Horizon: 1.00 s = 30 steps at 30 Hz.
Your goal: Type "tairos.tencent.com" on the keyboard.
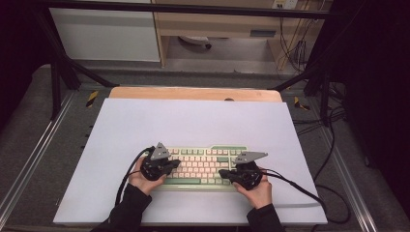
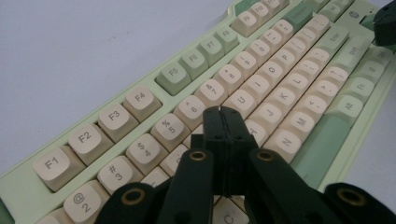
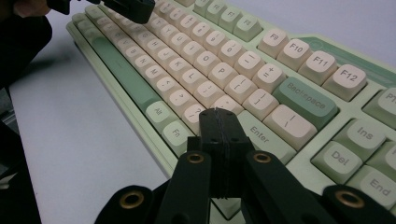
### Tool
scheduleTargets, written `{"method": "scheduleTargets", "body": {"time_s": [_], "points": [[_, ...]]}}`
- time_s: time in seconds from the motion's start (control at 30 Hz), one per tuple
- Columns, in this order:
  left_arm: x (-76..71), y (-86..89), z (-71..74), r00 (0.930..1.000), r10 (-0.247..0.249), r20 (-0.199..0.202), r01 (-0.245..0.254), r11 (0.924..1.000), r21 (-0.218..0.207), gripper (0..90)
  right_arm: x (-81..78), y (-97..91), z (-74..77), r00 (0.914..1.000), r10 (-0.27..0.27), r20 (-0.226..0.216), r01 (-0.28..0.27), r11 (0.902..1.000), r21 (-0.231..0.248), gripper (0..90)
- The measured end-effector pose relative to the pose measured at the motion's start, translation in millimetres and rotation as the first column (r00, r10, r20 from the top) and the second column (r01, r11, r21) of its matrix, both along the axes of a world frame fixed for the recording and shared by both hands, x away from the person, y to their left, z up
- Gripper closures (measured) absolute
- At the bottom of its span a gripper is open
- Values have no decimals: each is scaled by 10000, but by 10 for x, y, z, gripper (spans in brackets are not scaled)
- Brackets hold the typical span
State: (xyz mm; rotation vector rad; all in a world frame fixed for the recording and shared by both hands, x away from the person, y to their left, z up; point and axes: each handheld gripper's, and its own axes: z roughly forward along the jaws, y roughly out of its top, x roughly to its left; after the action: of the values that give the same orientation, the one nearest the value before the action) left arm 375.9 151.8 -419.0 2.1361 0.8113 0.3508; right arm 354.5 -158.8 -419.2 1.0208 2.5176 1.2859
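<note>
**Listener:** What is laid out in front of you, starting with the biggest thing?

**Me:** A white table surface (image 1: 193, 121) spreads before me, with a strip of bare wood along its far edge. On its near half, roughly centred, lies a pale green keyboard (image 1: 203, 166) with cream keycaps and a few darker green keys. Its long side runs left to right across my view.

**Listener:** Where are your hands?

**Me:** My forearms, in dark sleeves, come in from the near edge. My left hand holds my left gripper (image 2: 223, 116) over the left part of the keyboard. My right hand holds my right gripper (image 3: 218, 116) over its right end. Both are black, each topped with a grey three-cornered plate, and a black cable trails from each.

**Listener:** How do the jaws stand?

**Me:** On both tools the jaws are pressed fully together, with nothing between them.

**Listener:** Which keys are the tips near?

**Me:** In the left gripper view, my closed tip sits just above the letter rows, with the 6 key (image 2: 192, 111) and the U key (image 2: 242, 100) just beyond it. In the right gripper view, my closed tip hangs beside the Enter key (image 3: 259, 134), with the dark green Backspace key (image 3: 306, 95) farther off. I cannot tell whether either tip touches a keycap.
</note>
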Motion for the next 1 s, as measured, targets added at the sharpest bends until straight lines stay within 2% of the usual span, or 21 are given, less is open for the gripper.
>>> {"method": "scheduleTargets", "body": {"time_s": [0.4,1.0], "points": [[-71,136,29,10000,61,31,-61,10000,-25,898,0,-3,-5,10000,-5,7,5,10000,-15,900],[-29,272,21,9991,435,24,-435,9990,-44,898,-2,-2,-12,10000,37,-39,-37,10000,8,900]]}}
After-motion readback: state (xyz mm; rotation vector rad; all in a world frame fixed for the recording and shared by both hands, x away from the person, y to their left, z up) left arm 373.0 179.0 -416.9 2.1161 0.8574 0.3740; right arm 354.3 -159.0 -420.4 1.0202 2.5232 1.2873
